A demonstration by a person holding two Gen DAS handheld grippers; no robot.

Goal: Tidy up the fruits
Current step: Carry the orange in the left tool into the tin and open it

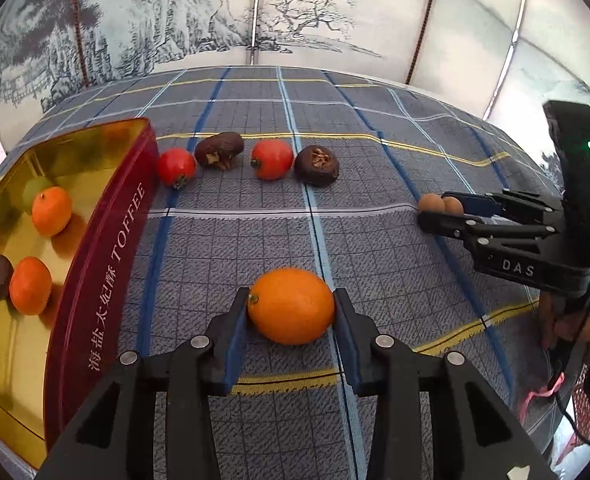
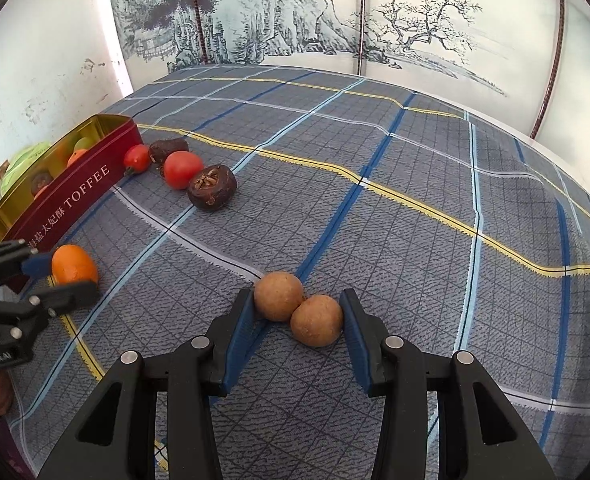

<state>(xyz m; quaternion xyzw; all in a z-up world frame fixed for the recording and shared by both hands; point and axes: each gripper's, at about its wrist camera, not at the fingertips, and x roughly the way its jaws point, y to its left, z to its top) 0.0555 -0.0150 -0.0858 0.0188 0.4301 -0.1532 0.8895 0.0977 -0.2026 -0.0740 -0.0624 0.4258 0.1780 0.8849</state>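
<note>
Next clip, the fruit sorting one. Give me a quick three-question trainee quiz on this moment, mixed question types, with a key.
1. True or false: the toffee tin is empty.
2. What sits between the right gripper fingers? A) one tomato B) two brown round fruits C) nothing
3. Fill in: the left gripper has its pads against an ______ fruit on the checked cloth.

Key: 1 false, it already holds fruit; 2 B; 3 orange.

Ink-landscape screen (image 1: pixel 295 20) — plaid tablecloth (image 2: pixel 415 220)
</note>
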